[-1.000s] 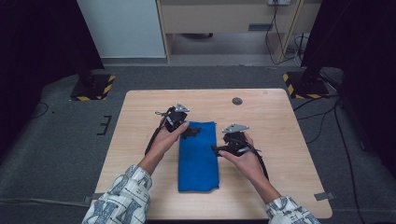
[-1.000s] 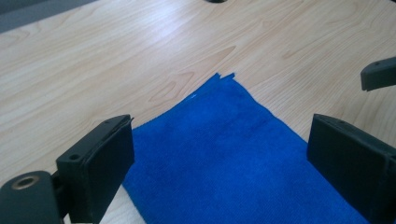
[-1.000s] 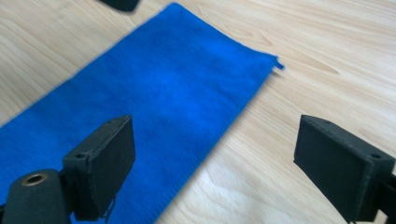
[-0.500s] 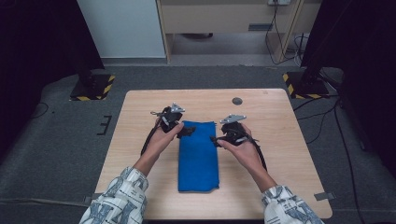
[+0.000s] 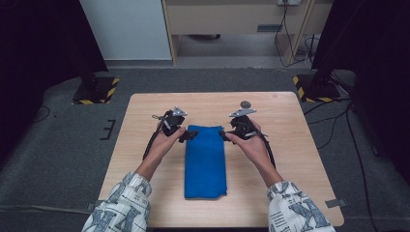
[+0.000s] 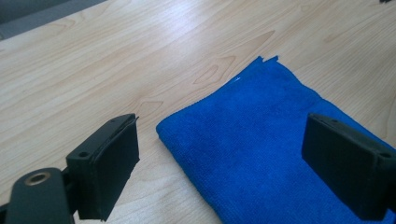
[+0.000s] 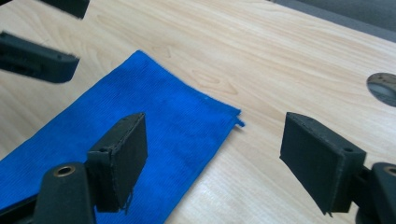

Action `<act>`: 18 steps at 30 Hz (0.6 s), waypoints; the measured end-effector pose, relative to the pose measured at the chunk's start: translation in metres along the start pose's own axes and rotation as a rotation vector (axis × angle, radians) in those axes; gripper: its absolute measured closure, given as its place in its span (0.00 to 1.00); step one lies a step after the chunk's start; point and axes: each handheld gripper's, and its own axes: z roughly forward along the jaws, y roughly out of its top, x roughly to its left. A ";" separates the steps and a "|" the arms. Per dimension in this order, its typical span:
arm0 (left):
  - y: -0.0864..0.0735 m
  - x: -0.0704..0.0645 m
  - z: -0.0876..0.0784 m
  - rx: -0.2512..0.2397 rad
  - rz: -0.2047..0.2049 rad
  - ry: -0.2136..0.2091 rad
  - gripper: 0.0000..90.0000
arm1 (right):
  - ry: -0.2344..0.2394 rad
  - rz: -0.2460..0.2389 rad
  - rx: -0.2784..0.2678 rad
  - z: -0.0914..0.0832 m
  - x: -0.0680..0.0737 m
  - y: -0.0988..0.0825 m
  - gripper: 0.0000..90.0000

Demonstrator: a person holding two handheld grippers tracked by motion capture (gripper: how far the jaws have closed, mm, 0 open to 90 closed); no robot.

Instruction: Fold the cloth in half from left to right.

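Observation:
A blue cloth [image 5: 205,162], folded into a long strip, lies flat in the middle of the wooden table [image 5: 290,145]. My left gripper [image 5: 189,136] hovers open at its far left corner; in the left gripper view that corner of the cloth [image 6: 261,140] lies under and between the wide-apart jaws of the left gripper [image 6: 224,163]. My right gripper [image 5: 224,134] is open at the far right corner. Its jaws have just been closing a little, and in the right gripper view the cloth [image 7: 140,126] corner lies below the right gripper [image 7: 215,158], untouched by the pads.
A small round dark disc [image 5: 245,104] sits in the tabletop beyond the right gripper, the same disc [image 7: 383,86] lying at the right edge of the right gripper view. Bare wood surrounds the cloth. Grey carpet and dark stands with striped feet ring the table.
My right hand has moved away from the person along the cloth's right edge to its far corner. The left hand has stayed nearly still. The cloth has not shifted.

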 end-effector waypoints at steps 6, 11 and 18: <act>-0.004 0.006 0.005 0.013 -0.012 0.000 0.13 | -0.016 -0.014 0.003 0.003 -0.006 0.007 0.31; -0.006 0.011 0.010 0.008 -0.026 -0.014 0.13 | -0.032 -0.034 0.021 0.013 -0.010 0.010 0.39; -0.008 0.014 0.018 0.026 -0.034 -0.018 0.20 | -0.023 -0.053 0.035 0.030 -0.011 0.009 0.56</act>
